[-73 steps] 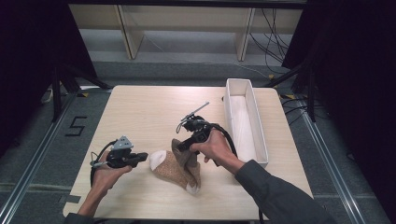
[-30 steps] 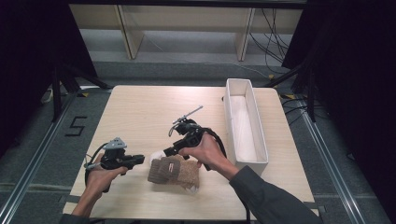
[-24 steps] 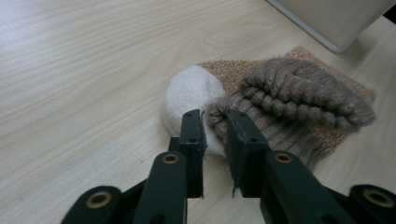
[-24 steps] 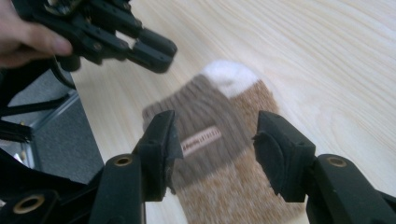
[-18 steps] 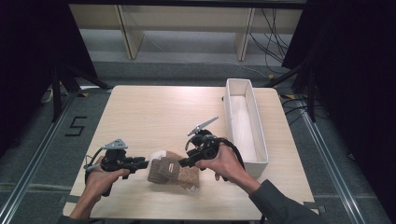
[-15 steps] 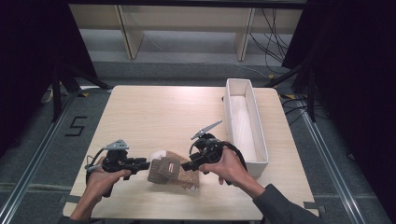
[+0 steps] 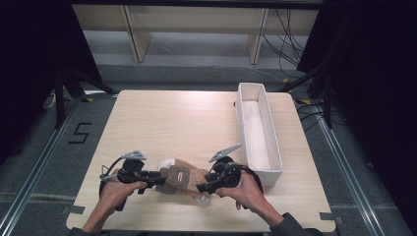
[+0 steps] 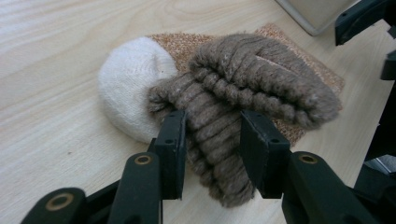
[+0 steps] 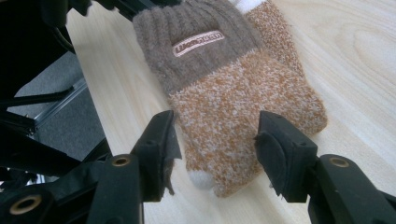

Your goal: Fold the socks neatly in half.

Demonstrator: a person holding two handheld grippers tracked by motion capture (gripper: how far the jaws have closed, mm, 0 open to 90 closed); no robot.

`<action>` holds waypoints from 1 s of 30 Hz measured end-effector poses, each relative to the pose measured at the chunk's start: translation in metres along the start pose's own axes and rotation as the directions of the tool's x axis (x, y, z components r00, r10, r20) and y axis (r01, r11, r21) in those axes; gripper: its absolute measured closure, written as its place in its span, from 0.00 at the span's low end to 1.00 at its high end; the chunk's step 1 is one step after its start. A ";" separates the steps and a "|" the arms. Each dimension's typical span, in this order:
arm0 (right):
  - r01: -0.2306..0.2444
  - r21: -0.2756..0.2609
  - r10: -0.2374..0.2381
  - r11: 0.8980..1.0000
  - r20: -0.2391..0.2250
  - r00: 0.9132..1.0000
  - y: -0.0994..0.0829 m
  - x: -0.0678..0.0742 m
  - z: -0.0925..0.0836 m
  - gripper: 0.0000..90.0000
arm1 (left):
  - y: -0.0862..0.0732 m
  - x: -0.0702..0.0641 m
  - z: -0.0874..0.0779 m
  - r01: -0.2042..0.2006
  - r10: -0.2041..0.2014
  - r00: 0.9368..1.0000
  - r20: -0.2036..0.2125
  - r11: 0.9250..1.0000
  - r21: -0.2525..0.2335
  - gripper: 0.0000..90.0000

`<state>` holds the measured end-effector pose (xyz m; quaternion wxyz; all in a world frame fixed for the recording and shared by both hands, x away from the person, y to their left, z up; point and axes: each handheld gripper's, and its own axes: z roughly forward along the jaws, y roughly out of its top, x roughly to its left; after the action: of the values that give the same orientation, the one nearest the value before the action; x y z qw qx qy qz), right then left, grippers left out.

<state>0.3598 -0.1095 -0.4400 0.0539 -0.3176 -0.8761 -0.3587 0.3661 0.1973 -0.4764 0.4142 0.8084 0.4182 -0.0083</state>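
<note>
A pale wooden table [image 7: 172,118] carries a long white tray [image 7: 256,129] along its right side. Near the front edge lies a folded brown sock [image 7: 183,178]. The left gripper [image 8: 210,144] pinches its ribbed brown cuff [image 8: 219,154] between closed jaws. The right gripper [image 9: 215,140] has its jaws spread apart around the sock's speckled orange end [image 9: 243,116].

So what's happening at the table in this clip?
A person holds a gripper in each hand over a fuzzy brown sock lying folded on the wooden table. The left gripper has its jaws closed on the ribbed cuff. The right gripper is open, its jaws standing either side of the orange-flecked end without pinching it. A long white bin stands to the right, apparently empty.
</note>
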 end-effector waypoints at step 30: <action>0.036 0.033 -0.038 0.999 0.067 0.997 -0.023 0.000 0.024 0.53 | 0.040 0.024 0.020 -0.097 0.090 0.994 -0.069 0.989 -0.111 0.83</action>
<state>0.3497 -0.1063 -0.4714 0.0224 -0.3123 -0.8888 -0.3348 0.4158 0.1871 -0.4716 0.4461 0.8019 0.3926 0.0610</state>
